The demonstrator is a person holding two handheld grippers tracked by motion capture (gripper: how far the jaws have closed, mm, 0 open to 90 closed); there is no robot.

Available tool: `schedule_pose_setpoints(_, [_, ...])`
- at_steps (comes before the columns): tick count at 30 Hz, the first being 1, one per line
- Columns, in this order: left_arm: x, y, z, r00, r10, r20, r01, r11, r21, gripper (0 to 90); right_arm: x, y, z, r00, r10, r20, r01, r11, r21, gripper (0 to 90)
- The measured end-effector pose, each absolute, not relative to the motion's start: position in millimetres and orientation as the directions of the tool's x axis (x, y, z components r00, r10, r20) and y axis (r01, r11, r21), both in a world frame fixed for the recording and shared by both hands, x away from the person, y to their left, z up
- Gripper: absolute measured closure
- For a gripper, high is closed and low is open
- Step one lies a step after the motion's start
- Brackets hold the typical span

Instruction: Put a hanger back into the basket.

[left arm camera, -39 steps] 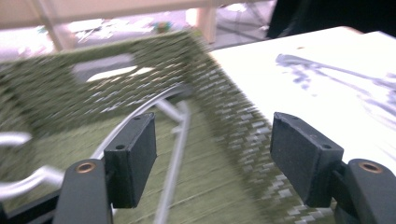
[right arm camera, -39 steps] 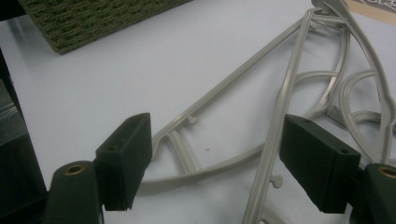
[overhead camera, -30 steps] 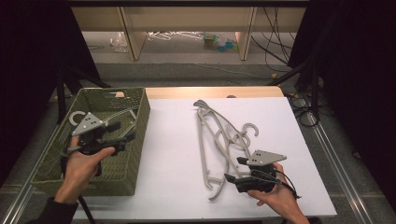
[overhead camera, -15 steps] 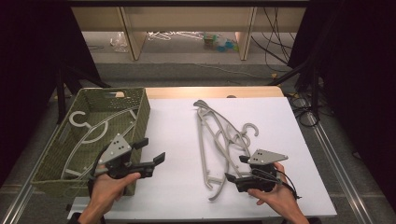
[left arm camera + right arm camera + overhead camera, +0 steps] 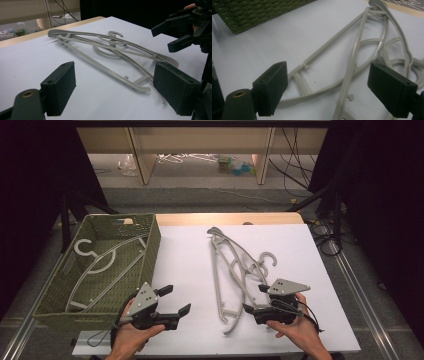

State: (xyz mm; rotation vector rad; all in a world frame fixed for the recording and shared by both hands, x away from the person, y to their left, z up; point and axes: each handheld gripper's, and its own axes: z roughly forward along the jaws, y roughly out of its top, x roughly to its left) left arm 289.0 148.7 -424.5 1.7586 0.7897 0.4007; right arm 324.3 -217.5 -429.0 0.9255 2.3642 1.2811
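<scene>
A pile of grey plastic hangers (image 5: 216, 270) lies on the white table top (image 5: 185, 250). One more pale hanger (image 5: 95, 266) rests inside the green woven basket (image 5: 151, 251) at the left. My left gripper (image 5: 176, 299) sits low by the basket's front right corner, pointing at the pile. Its jaws have just been opening and are open with nothing between them. In the left gripper view the hangers (image 5: 112, 48) lie beyond the left gripper (image 5: 118, 92). My right gripper (image 5: 255, 298) stands open at the pile's near right end, its jaws also just widened. In the right gripper view, hanger bars (image 5: 352, 70) run beneath the right gripper (image 5: 332, 92), untouched.
The basket's corner (image 5: 257, 12) appears at the top left of the right gripper view. The right gripper (image 5: 175, 32) appears far right in the left gripper view. Beyond the table are a wooden strip (image 5: 225, 218), shelving legs and floor clutter. Cables hang at the right.
My left hand has come out from over the basket, moving right and down to the table beside it. The hanger stays in the basket. The right hand has kept still.
</scene>
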Motion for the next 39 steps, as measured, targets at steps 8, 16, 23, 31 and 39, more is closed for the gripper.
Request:
schedule_pose_setpoints(8, [286.7,143.5,-430.7,0.741,0.662,-0.115,0.305,-0.179,0.935,17.9,343.7,-233.5,-435.7,-0.690,0.723,0.031,0.449,0.393,0.802,17.9])
schedule_pose_setpoints(16, [285.5,144.3,-432.6,0.741,0.664,-0.099,0.306,-0.203,0.930,18.2,375.4,-250.2,-445.7,-0.583,0.811,0.041,0.558,0.363,0.746,24.0])
schedule_pose_setpoints(23, [285.2,145.7,-433.0,0.743,0.662,-0.100,0.307,-0.203,0.930,18.4,398.4,-247.5,-459.4,-0.552,0.832,0.058,0.645,0.381,0.663,40.3])
schedule_pose_setpoints(31, [285.9,145.4,-434.0,0.748,0.654,-0.111,0.311,-0.198,0.930,18.4,415.0,-245.9,-470.2,-0.525,0.850,0.036,0.683,0.395,0.614,51.7])
schedule_pose_setpoints(39, [286.7,147.5,-435.0,0.745,0.659,-0.102,0.312,-0.209,0.927,18.8,420.6,-241.6,-474.1,-0.538,0.842,0.027,0.693,0.424,0.583,59.2])
